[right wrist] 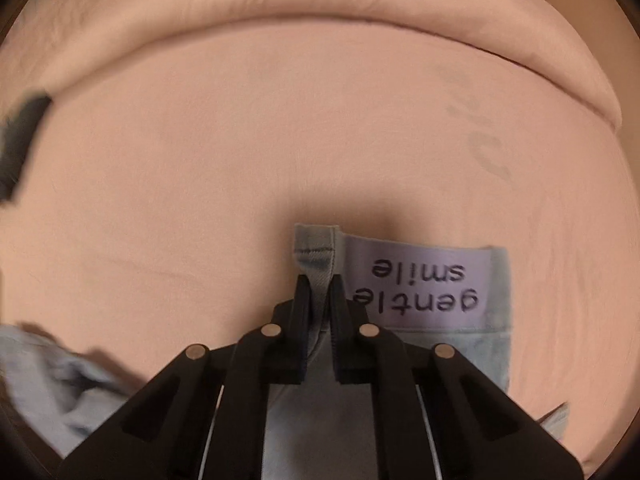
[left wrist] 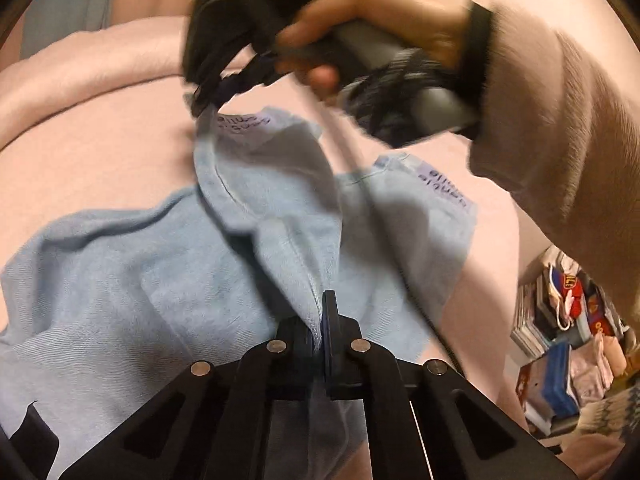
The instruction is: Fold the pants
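Observation:
Light blue pants (left wrist: pixel 120 280) lie partly lifted over a pink bed sheet (left wrist: pixel 100 152). My left gripper (left wrist: pixel 322 320) is shut on a ridge of the pants fabric. In the left wrist view my right gripper (left wrist: pixel 204 100) is held by a hand at the top and pinches a pants corner beside a lilac label (left wrist: pixel 240 124). In the right wrist view my right gripper (right wrist: pixel 320 292) is shut on the pants hem (right wrist: pixel 316 246), next to a lilac "gentle smile" label (right wrist: pixel 420 280). More pants fabric (right wrist: pixel 52 376) hangs at lower left.
A rolled pink duvet (right wrist: pixel 320 4) runs along the far side of the bed. The person's beige sleeve (left wrist: pixel 560 140) crosses the right of the left wrist view. Stacked books and bags (left wrist: pixel 560 340) stand on the floor at the right.

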### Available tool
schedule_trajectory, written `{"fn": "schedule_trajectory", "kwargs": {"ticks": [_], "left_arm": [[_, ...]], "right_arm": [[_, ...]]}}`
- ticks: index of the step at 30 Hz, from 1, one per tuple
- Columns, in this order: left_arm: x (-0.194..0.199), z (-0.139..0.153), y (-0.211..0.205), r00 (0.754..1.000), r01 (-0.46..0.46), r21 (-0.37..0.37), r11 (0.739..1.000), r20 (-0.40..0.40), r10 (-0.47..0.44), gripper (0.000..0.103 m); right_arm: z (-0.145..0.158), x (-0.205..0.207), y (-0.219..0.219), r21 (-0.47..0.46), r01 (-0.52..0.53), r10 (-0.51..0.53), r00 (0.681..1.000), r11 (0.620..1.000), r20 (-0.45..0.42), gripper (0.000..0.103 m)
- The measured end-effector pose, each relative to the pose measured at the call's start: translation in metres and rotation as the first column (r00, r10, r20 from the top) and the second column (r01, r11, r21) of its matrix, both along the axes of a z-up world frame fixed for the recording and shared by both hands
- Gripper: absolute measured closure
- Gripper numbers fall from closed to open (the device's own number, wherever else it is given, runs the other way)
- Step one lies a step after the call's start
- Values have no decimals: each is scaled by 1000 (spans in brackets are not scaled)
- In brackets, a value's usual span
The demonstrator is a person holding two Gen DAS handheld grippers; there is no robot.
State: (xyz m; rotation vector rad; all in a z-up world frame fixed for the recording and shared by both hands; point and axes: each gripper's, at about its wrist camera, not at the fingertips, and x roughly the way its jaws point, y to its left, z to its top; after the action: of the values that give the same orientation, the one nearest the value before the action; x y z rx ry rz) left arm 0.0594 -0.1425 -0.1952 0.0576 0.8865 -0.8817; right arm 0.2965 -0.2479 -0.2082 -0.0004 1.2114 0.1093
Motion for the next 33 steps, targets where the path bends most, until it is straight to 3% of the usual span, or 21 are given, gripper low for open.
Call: {"fn": "schedule_trajectory", "kwargs": {"ticks": [2, 7, 11, 16, 21, 22, 24, 26, 29, 33], "left_arm": [[-1, 4, -1, 1000, 14, -8, 1000, 10, -14, 101], [-6, 13, -8, 999, 36, -3, 999, 24, -35, 102], [-21, 20, -21, 989, 59, 90, 994, 128, -71, 102], [-41, 23, -28, 952, 109, 223, 969, 256, -166, 102], [-55, 16, -40, 894, 169, 364, 916, 335, -298, 102], [-59, 12, -43, 878, 182, 402, 897, 344, -333, 101], [-69, -2, -46, 855, 201, 466, 862, 346, -386, 101], [-72, -8, -48, 846, 213, 495, 843, 338, -412, 102], [-70, -8, -46, 849, 212, 497, 842, 334, -411, 101], [-70, -2, -45, 851, 197, 499, 844, 340, -400, 101]], "right_arm": [[26, -19, -19, 97, 22, -28, 998, 995, 58, 94], [85, -76, -65, 233, 67, -111, 977, 970, 182, 94], [109, -113, -101, 299, 108, -188, 949, 948, 253, 94], [120, -163, -146, 381, 175, -299, 906, 908, 299, 94], [85, -234, -188, 488, 242, -426, 850, 838, 310, 94], [80, -242, -198, 501, 265, -450, 843, 824, 294, 94], [40, -262, -216, 557, 324, -517, 824, 765, 231, 94], [7, -272, -221, 585, 384, -559, 816, 714, 147, 94], [-36, -283, -223, 611, 441, -592, 804, 658, 56, 94], [-22, -287, -217, 633, 412, -604, 789, 655, 111, 94]]}}
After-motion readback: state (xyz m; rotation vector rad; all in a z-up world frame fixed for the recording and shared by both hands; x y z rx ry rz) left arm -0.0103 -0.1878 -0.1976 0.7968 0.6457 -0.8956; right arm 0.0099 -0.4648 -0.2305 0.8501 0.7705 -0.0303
